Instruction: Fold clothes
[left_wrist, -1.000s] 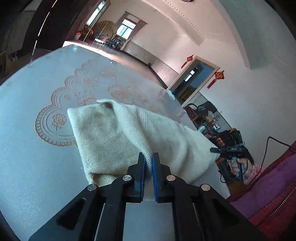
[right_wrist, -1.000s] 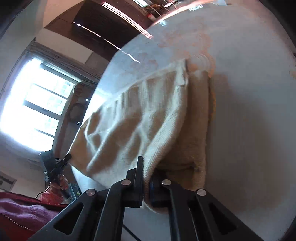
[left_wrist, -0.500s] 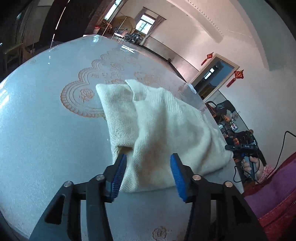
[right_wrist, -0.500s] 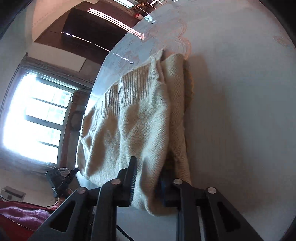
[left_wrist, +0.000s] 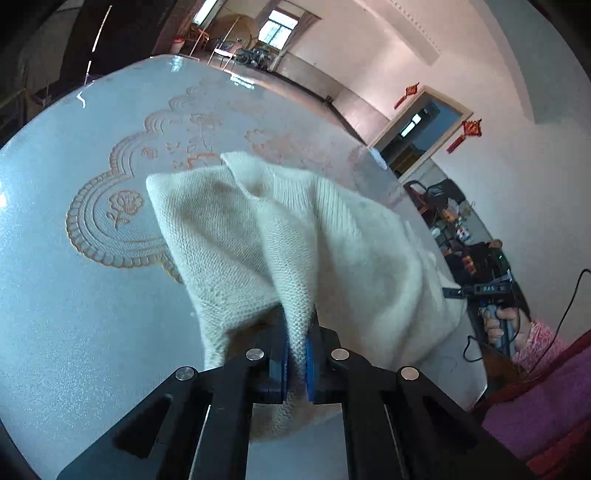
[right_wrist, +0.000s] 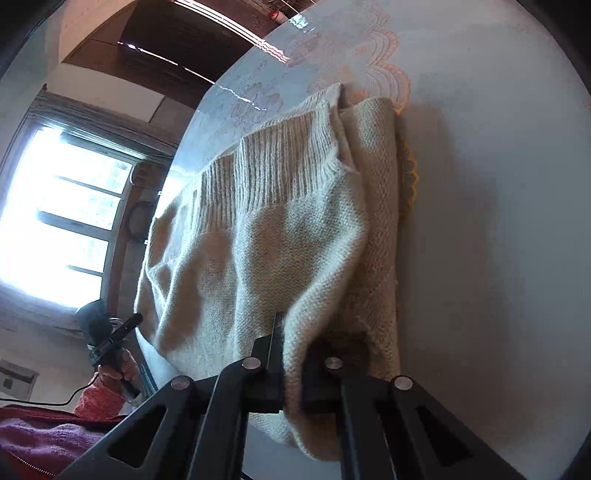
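Observation:
A cream knitted sweater (left_wrist: 295, 236) lies partly folded on a round white table (left_wrist: 74, 314) with an orange floral pattern. My left gripper (left_wrist: 296, 354) is shut on a pinched fold of the sweater at its near edge. In the right wrist view the sweater (right_wrist: 266, 240) shows its ribbed hem toward the far side. My right gripper (right_wrist: 291, 373) is shut on another fold of the sweater near the table's edge. The fabric rises from the table toward both grippers.
The orange pattern (left_wrist: 122, 206) lies under and left of the sweater. The person's hand holding the other gripper (left_wrist: 498, 317) shows past the table's right edge, and likewise in the right wrist view (right_wrist: 110, 350). A doorway (left_wrist: 417, 129) and a window (right_wrist: 62, 214) lie beyond.
Half a second ago both grippers stood open around the sweater's edge. Both have since closed on folds of the fabric, which now lifts toward them.

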